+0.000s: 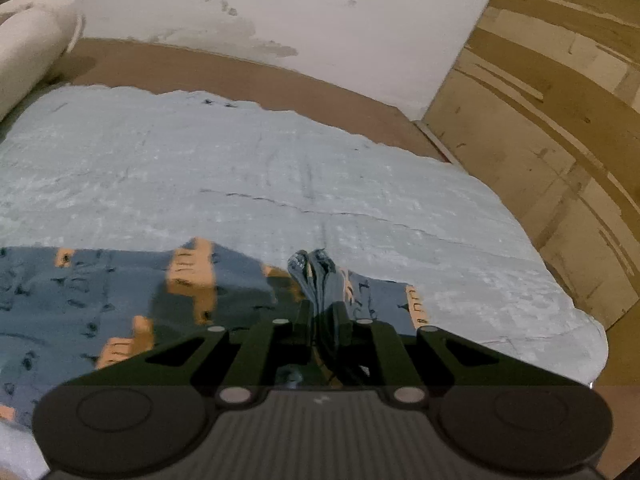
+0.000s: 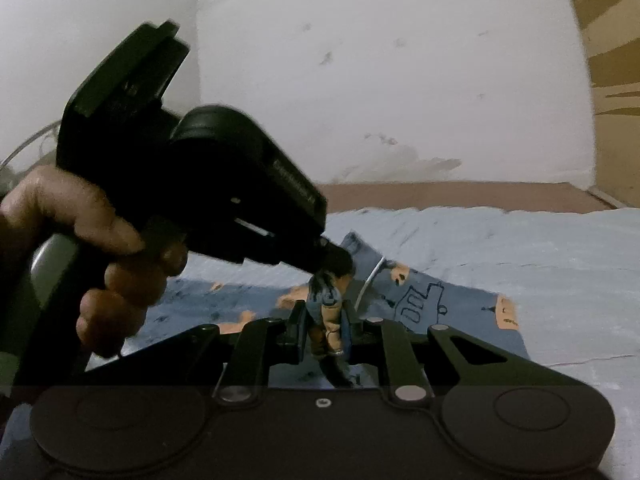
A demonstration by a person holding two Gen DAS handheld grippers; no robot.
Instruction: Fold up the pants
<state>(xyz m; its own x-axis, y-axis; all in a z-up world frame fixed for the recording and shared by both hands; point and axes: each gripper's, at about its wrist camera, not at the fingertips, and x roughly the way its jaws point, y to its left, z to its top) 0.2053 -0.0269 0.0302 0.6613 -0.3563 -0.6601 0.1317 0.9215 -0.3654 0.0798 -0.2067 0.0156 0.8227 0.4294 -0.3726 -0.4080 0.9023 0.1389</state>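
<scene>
Pants (image 1: 100,288), blue with orange patches, spread over pale blue sheet (image 1: 280,168), left of and beneath left gripper (image 1: 325,312). Left jaws clamped on a bunched fold of the fabric, raised off the sheet. Hand (image 2: 80,248) around left gripper's handle, left of right gripper (image 2: 326,328). Right jaws clamped on another gathered fold, blue and orange, just under left gripper's tip. Printed pant panel flat to the right of right jaws.
</scene>
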